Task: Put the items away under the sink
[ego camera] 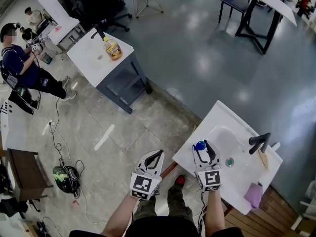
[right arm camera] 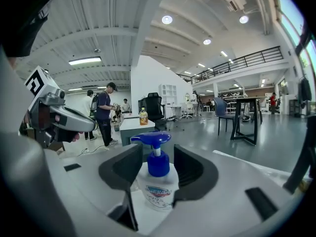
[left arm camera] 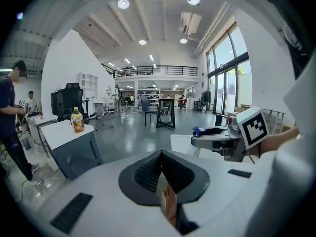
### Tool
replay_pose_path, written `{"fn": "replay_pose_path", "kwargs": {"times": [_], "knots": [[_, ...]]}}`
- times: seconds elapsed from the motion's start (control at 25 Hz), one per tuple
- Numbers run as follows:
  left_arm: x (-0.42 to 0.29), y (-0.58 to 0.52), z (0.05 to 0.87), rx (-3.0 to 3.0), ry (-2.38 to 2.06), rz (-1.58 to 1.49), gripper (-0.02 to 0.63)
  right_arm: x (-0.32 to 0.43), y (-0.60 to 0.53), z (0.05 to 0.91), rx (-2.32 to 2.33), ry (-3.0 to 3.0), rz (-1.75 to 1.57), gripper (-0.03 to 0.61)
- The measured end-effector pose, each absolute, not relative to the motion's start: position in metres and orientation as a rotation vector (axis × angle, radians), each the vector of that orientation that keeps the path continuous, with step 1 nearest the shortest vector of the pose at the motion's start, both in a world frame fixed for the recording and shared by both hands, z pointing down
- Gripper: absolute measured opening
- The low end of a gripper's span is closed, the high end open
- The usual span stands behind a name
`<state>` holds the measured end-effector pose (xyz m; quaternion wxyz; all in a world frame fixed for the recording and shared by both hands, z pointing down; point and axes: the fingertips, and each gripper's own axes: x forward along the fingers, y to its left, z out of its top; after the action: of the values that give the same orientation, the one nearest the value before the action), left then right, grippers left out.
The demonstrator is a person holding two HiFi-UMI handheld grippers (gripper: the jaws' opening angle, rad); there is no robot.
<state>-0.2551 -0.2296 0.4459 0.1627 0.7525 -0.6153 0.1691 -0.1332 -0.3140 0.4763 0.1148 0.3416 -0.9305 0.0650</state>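
Sink rim (ego camera: pixel 213 116): pump bottle (right arm camera: pixel 158 184) upright

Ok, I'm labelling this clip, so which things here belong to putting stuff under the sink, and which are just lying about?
Job: soap bottle between the jaws of the right gripper; sink; probably the purple cloth on the sink top.
Lying about: juice bottle on the far table; black office chair.

White sink counter (ego camera: pixel 217 114): soap bottle (ego camera: pixel 200 145) on rim, purple cloth (ego camera: pixel 254 195) at corner.
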Motion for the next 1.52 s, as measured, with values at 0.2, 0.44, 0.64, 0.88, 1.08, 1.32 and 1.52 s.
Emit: {"fn": "replay_pose_path", "kwargs": {"times": [0.2, 0.44, 0.64, 0.88, 1.08, 1.32, 1.52], "knots": [[-0.26, -0.228, 0.447, 2.132, -1.759, 0.476, 0.006, -0.137, -0.316, 0.472, 1.015, -2.73, 0.166, 0.204], [-0.266, -0.224, 0.45, 2.135, -1.78, 0.491, 0.006, -0.137, -0.319, 0.471, 1.039, -2.732, 0.154, 0.16], [-0.267, -0.22, 0.445, 2.133, -1.764, 0.49, 0.006, -0.136, -0.318, 0.468, 1.076, -2.726, 0.131, 0.15], [-0.275, -0.215, 0.44, 2.142, -1.77, 0.476, 0.006, -0.134, -0.315, 0.467, 1.111, -2.705, 0.117, 0.107], [-0.282, -0.211, 0.434, 2.166, -1.77, 0.465, 0.006, -0.132, -0.312, 0.458, 1.159, -2.696, 0.127, 0.107], [-0.284, -0.204, 0.417, 2.226, -1.756, 0.432, 0.006, -0.128, -0.299, 0.431, 1.219, -2.692, 0.088, 0.107], [-0.285, -0.19, 0.399, 2.295, -1.729, 0.403, 0.006, -0.125, -0.279, 0.408, 1.289, -2.678, 0.077, 0.107]]}}
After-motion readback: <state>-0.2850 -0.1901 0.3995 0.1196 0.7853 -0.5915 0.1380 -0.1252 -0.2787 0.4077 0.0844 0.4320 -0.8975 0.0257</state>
